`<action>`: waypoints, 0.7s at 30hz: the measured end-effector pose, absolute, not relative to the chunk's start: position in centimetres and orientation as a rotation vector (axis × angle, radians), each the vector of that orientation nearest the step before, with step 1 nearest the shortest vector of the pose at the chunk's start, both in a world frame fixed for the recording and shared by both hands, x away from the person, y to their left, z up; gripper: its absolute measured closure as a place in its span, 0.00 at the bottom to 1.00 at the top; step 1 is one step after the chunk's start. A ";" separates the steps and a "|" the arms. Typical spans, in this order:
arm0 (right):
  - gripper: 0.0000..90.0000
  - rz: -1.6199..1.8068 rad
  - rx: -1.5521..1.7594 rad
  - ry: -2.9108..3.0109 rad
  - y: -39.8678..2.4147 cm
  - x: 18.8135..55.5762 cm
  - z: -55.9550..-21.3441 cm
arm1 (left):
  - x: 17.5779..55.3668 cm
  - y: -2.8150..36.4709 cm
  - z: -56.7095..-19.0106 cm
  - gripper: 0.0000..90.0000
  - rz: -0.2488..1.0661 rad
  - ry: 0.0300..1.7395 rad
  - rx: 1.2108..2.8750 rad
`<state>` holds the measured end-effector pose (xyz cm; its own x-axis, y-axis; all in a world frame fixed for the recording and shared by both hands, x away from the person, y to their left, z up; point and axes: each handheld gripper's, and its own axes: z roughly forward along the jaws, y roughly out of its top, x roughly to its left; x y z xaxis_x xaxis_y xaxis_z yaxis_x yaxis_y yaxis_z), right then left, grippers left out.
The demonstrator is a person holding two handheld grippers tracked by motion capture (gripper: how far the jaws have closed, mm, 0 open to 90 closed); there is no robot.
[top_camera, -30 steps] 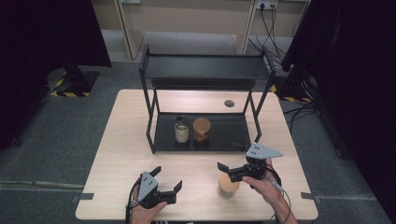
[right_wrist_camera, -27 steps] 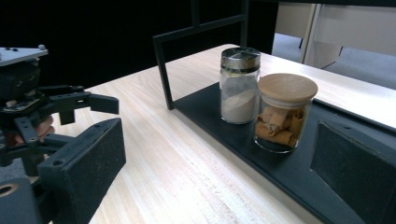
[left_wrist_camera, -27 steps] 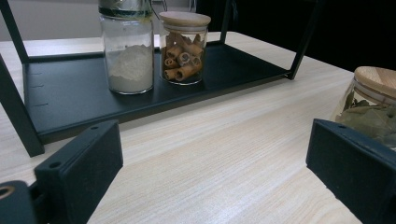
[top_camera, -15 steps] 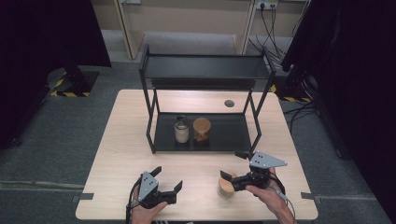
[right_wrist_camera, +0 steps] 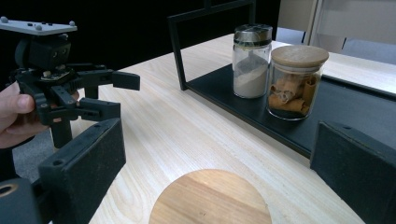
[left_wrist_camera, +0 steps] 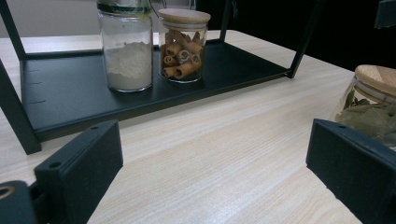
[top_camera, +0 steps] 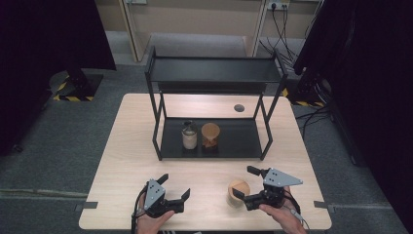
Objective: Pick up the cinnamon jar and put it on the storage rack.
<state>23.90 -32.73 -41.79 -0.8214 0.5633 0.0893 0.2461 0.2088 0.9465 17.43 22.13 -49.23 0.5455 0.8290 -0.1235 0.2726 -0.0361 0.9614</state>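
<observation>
Right gripper view: right gripper point(right_wrist_camera: 219, 163) jaws wide apart around wooden-lidded jar point(right_wrist_camera: 210, 198), pads clear of it.

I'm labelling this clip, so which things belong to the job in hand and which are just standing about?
In the job:
- bay-leaf jar, wooden lid, between the open jaws
- right gripper

Standing about:
- powder shaker
- cinnamon jar
- black rack
- left gripper, open, idle

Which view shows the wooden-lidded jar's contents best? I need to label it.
The left gripper view: the jar shows leaves through its glass. The right gripper view shows just its lid; the high view shows it small and from above.
</observation>
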 end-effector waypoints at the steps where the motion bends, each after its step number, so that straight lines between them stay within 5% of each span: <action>1: 0.04 1.642 0.762 2.207 -32.7 23.7 -41.8 | 17.4 22.1 -49.2 0.03 0.582 0.959 1.592; 21: 0.04 1.603 0.775 2.188 -33.3 21.1 -43.3 | 17.5 22.1 -49.2 0.03 0.585 0.957 1.594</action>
<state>21.07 -33.32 -43.34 -0.8020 0.5943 0.0600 0.2364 0.2236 0.9456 17.49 22.10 -49.22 0.5465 0.8287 -0.1203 0.2712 -0.0393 0.9617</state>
